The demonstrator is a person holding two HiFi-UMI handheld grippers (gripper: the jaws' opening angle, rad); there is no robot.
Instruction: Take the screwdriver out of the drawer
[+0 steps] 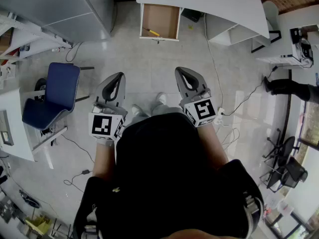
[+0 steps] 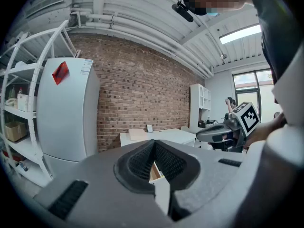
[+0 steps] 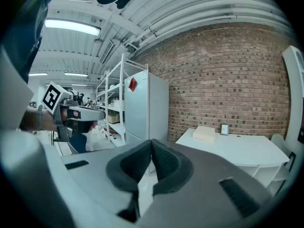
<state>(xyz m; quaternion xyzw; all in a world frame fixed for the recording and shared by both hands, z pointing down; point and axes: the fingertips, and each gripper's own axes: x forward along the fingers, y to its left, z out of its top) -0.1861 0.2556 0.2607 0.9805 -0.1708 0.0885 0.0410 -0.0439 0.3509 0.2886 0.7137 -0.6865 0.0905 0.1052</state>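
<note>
An open drawer (image 1: pixel 160 21) sticks out from under the white desk (image 1: pixel 209 1) at the far end of the floor. A yellow-handled screwdriver (image 1: pixel 151 32) lies near its front left corner. My left gripper (image 1: pixel 118 76) and right gripper (image 1: pixel 180 71) are held side by side in front of the person's body, well short of the drawer, both pointing toward it. Both are shut with nothing between the pads. In the left gripper view the jaws (image 2: pixel 154 145) meet at the tips, and a sliver of the drawer (image 2: pixel 155 173) shows through the gap below. The right gripper view shows the jaws (image 3: pixel 151 144) touching likewise.
A blue chair (image 1: pixel 52 93) stands at the left beside a white table (image 1: pixel 12 128). A grey fridge (image 1: pixel 65 9) is at the back left. Cables (image 1: pixel 215 68) run over the floor at the right. A second white table (image 1: pixel 289 39) stands at the far right.
</note>
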